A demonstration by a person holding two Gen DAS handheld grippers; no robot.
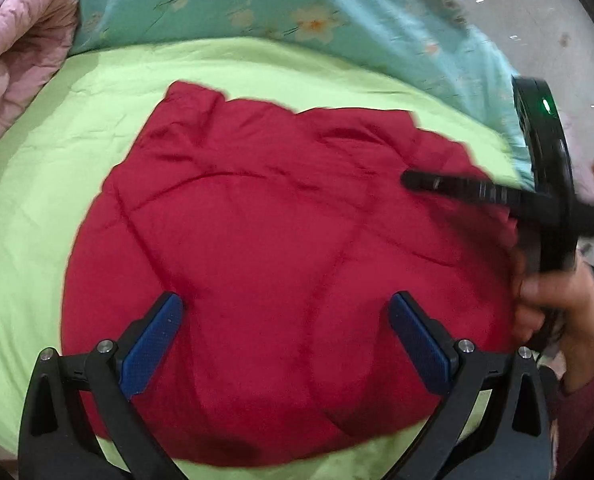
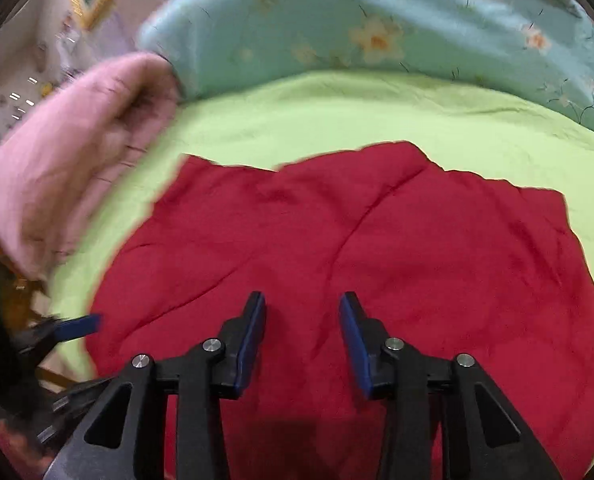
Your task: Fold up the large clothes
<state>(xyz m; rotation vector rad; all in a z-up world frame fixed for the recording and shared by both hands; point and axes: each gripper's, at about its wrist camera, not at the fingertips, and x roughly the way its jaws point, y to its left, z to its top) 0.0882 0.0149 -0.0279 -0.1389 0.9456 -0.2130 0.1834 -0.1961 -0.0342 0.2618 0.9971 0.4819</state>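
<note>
While both tongs gape, the red garment [image 2: 377, 248] lies beneath them.

A red garment [image 1: 265, 240] is laid flat and folded, lightly creased, on the bed, its ragged edge toward twelve o'clock.

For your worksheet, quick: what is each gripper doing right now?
Left gripper: open, empty, above the red garment.
Right gripper: open, holding nothing.
</note>
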